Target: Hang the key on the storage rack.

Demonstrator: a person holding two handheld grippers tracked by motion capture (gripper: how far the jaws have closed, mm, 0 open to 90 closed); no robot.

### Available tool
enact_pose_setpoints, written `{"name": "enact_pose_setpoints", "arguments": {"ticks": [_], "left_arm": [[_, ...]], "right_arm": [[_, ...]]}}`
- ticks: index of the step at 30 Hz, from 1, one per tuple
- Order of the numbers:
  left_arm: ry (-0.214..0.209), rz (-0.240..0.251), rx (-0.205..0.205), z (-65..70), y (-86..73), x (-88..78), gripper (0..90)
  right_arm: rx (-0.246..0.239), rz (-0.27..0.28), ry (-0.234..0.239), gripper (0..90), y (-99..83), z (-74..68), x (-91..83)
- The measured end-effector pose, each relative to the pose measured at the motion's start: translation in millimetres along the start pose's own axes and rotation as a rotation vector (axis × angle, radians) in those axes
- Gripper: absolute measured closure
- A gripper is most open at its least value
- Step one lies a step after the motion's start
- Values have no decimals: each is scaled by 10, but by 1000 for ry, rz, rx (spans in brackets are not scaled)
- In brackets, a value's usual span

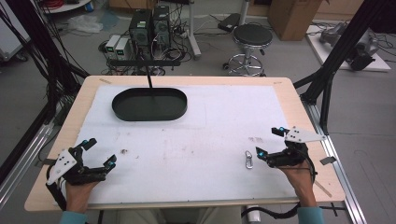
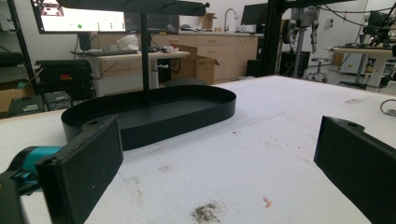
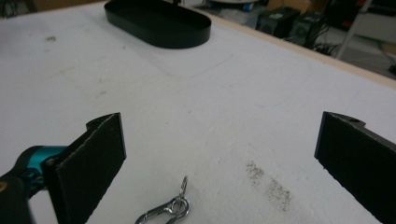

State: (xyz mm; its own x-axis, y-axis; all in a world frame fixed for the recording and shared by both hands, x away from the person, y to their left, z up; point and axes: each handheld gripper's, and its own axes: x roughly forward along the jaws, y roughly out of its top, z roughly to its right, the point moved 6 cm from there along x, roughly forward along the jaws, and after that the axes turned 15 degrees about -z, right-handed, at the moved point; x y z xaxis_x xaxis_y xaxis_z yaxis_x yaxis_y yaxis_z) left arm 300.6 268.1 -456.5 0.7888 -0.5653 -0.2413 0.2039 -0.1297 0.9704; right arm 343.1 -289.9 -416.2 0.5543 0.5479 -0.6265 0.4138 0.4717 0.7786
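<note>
The right gripper is sitting low over the near right part of the table, its jaws spread wide and gripping nothing, and it is pointing across the white mat toward the clip, a small silver snap hook lying flat just beside the gripper's lower jaw tip. In the right gripper view the clip is lying between the two black jaws, nearer the left one, with its small ring end toward the middle of the mat; the wide spread is probably leaving room for the jaws to drop on either side of the thin metal before closing. The left gripper is resting at the near left corner, well apart from the clip, jaws likewise spread and empty, so it is likely waiting rather than working. It is facing the tray, a black oval with a low wall lying at the far left of the mat; in the left gripper view the tray is showing its bare floor, with a thin black post standing at its far side. That empty tray is a plausible place for the clip to go, though that is only a guess. The clip is lying flat, so a pinch will likely need the jaws nearly touching the mat.
</note>
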Motion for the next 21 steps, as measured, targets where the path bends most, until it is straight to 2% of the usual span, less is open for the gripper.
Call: {"name": "enact_pose_setpoints", "arguments": {"ticks": [5,7,15,17,21], "left_arm": [[0,0,0,0,0,0,17],[-1,-1,0,-2,-1,-1,17],[1,-2,-3,-7,0,-1,17],[0,-1,-3,-7,0,0,17],[0,1,-7,-8,1,1,17]], "right_arm": [[-32,-120,51,50,4,-25,96],[-46,-167,54,51,-1,-31,132],[-53,-254,75,62,5,-44,222],[-54,-278,95,130,-1,-50,240],[-49,-326,117,177,-23,-61,285]]}}
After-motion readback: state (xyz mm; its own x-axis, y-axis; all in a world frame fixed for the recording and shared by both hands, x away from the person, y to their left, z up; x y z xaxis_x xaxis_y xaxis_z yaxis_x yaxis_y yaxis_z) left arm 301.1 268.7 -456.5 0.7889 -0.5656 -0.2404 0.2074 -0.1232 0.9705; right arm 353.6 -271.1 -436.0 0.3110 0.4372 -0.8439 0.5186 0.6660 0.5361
